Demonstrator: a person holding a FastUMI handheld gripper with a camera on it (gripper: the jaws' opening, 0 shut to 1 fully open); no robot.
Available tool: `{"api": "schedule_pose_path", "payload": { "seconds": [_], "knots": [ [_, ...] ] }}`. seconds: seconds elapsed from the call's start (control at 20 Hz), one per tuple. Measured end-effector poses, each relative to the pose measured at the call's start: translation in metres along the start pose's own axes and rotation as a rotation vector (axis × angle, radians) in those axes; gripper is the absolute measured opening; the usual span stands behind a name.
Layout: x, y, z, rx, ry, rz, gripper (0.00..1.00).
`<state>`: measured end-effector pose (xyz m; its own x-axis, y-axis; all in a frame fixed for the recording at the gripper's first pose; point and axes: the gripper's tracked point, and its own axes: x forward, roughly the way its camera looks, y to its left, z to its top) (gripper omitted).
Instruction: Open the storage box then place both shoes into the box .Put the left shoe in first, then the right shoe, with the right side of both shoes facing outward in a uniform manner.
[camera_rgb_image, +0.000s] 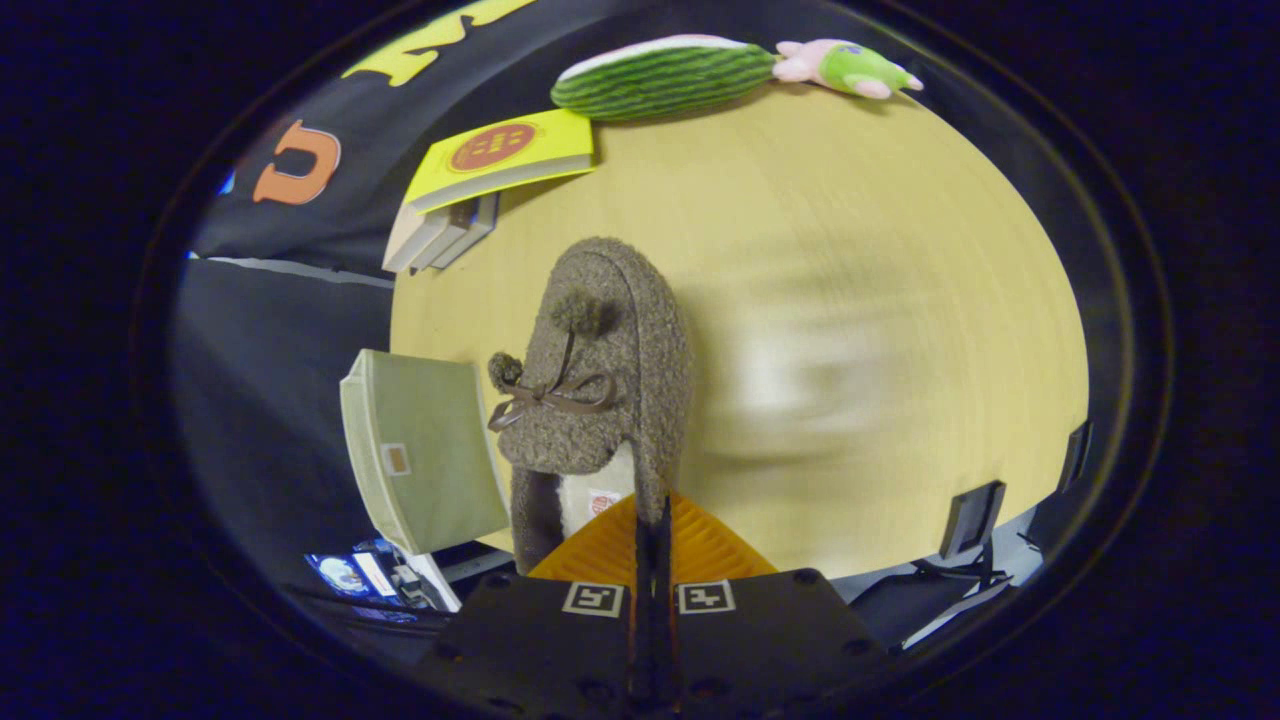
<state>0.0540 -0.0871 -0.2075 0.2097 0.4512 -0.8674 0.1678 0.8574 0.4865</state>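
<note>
Your tongs (652, 520) are clamped together on the heel rim of the brown shoe (600, 370), which runs straight ahead of them, toe pointing away. The storage box (425, 450) sits just left of the shoe, so swing that way.

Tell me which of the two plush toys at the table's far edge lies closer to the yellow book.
The striped green watermelon-slice plush: it lies right beyond the yellow book. The small pink-and-green plush lies past its other end, farther from the book.
</note>
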Motion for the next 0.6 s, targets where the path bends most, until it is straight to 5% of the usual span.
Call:
{"api": "schedule_pose_path", "payload": {
  "seconds": [0.25,0.6],
  "knots": [
    [-0.025,0.112,-0.018,-0.047,-0.023,0.071,0.06],
    [0.003,0.263,-0.046,-0.132,-0.022,0.143,0.06]
  ]
}}
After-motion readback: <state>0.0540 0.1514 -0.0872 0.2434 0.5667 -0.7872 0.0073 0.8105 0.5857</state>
